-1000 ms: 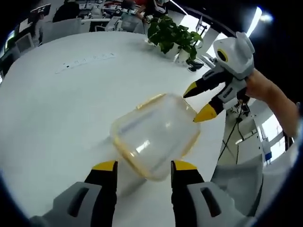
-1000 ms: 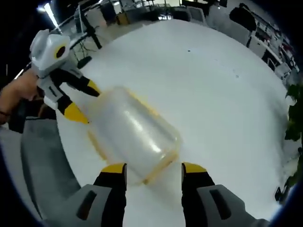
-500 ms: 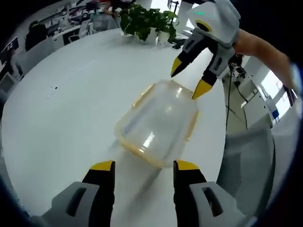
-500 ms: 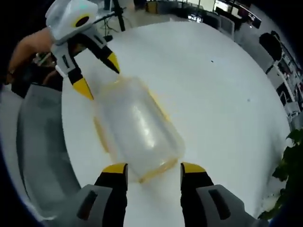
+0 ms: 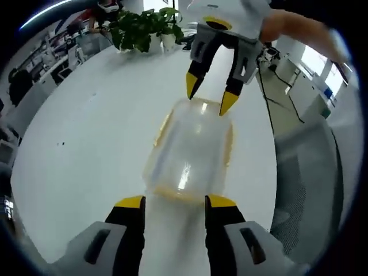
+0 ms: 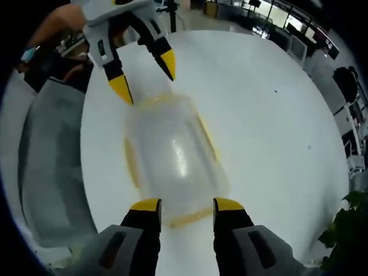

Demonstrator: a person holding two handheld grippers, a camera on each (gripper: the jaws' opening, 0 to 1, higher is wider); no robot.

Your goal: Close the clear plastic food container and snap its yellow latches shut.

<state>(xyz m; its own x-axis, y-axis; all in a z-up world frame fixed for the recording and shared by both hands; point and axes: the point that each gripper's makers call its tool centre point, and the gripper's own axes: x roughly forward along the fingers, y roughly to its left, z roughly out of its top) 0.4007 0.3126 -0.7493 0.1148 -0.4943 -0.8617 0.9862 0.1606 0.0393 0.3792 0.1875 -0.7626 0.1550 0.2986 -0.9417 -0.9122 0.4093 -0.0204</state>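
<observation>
1. Resting on the white table (image 5: pixel 75 138), the clear plastic food container (image 5: pixel 187 152) lies between the two grippers, which face each other across it from opposite short ends.
2. Container: translucent, rounded box with a yellow rim band (image 5: pixel 179 193) showing along its edges; in the right gripper view the container (image 6: pixel 172 155) has yellow strips (image 6: pixel 208 138) down both long sides. Whether the latches are snapped shut cannot be told.
3. Left gripper (image 5: pixel 175 202): jaws spread apart, grasping nothing; its yellow tips sit just beside the near end of the container, one at each corner. Contact cannot be told. In the right gripper view the same left gripper (image 6: pixel 144 75) comes in from the top, yellow tips parted at the container's far end.
4. Right gripper (image 6: pixel 186 205): jaws likewise spread, holding nothing, yellow tips at the near corners of the container. In the left gripper view the right gripper (image 5: pixel 210 98) reaches in from above, its tips at the far rim, with a person's bare forearm (image 5: pixel 299 29) behind it.
5. Surroundings, left gripper view: potted green plants (image 5: pixel 141 29) at the far table edge; a grey mesh chair back (image 5: pixel 305 190) beside the table.
6. Surroundings, right gripper view: the grey chair (image 6: pixel 49 155) next to the table (image 6: pixel 270 149); plant leaves (image 6: pixel 345 230) at one edge.
</observation>
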